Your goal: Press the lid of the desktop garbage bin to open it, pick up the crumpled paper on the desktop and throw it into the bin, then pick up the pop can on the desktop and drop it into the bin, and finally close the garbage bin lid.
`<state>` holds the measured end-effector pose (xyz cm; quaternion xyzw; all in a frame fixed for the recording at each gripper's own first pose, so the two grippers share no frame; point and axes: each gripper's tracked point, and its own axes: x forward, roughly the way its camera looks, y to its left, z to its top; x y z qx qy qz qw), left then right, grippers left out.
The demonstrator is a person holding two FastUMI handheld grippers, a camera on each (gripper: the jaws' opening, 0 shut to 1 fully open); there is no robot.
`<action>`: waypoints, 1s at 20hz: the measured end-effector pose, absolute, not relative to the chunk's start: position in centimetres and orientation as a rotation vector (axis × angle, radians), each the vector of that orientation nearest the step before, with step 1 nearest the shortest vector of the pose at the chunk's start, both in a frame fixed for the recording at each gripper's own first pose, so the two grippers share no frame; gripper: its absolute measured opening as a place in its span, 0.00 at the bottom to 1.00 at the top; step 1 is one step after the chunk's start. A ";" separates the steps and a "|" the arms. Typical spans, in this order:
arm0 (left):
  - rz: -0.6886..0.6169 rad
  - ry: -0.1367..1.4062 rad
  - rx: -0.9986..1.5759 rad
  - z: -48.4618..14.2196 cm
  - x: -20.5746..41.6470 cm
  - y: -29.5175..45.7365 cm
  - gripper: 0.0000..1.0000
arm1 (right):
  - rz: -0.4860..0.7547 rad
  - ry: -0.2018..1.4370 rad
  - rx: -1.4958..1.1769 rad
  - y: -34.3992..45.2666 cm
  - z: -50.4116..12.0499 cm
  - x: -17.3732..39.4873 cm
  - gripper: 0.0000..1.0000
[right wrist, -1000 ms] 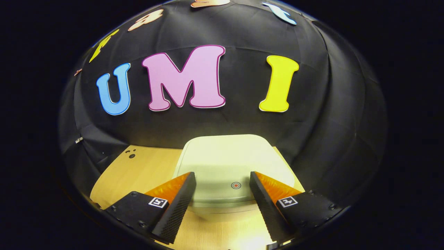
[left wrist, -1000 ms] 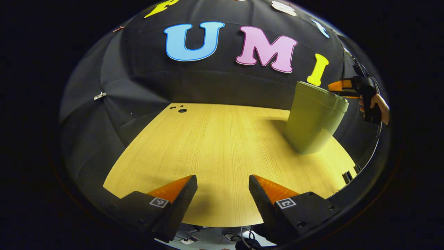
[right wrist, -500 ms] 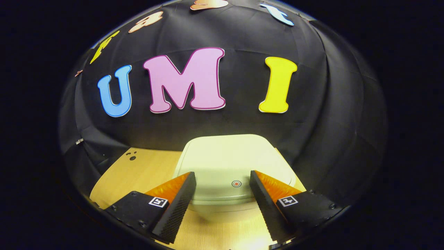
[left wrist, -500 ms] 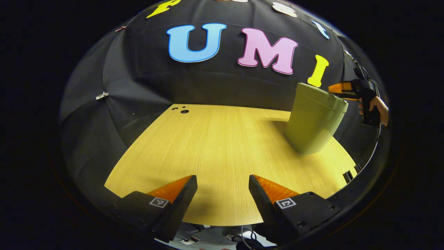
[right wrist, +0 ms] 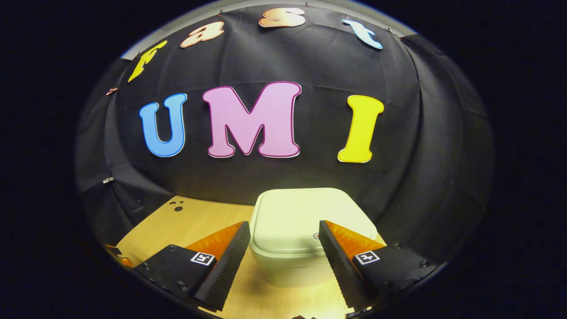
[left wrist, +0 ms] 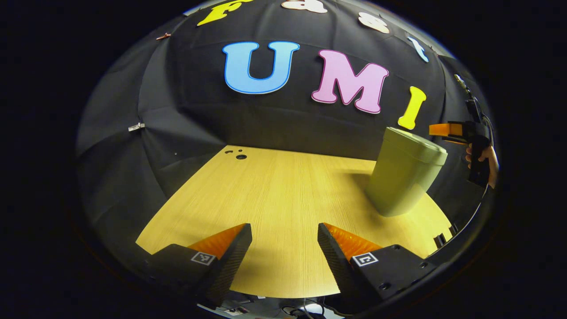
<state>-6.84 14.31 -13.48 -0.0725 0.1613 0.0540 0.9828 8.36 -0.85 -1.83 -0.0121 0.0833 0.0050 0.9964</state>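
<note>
Wooden desktop (left wrist: 283,195), black-draped booth: green garbage bin (left wrist: 405,177) standing at the right, lid (right wrist: 305,217) down; right gripper (right wrist: 283,246) agape just before it, left gripper (left wrist: 283,248) agape, idle; next, likely press the lid's marked spot.

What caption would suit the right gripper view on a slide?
Open right gripper poised above the closed lid of a pale green bin on a wooden table.

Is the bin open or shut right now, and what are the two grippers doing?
Garbage bin: upright on the table.
Bin lid: shut, lying flat.
Left gripper: open, holding nothing, over the table.
Right gripper: open, holding nothing, by the lid.
</note>
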 end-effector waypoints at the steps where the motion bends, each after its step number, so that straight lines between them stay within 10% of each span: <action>1: 0.112 0.318 -0.153 -13.1 -6.9 14.3 0.96 | 0.015 0.162 -0.035 -0.6 -1.6 8.0 0.98; 20: 0.073 0.106 -0.011 -6.4 -8.4 10.0 0.96 | 0.139 0.025 -0.072 6.9 -1.8 -1.6 0.98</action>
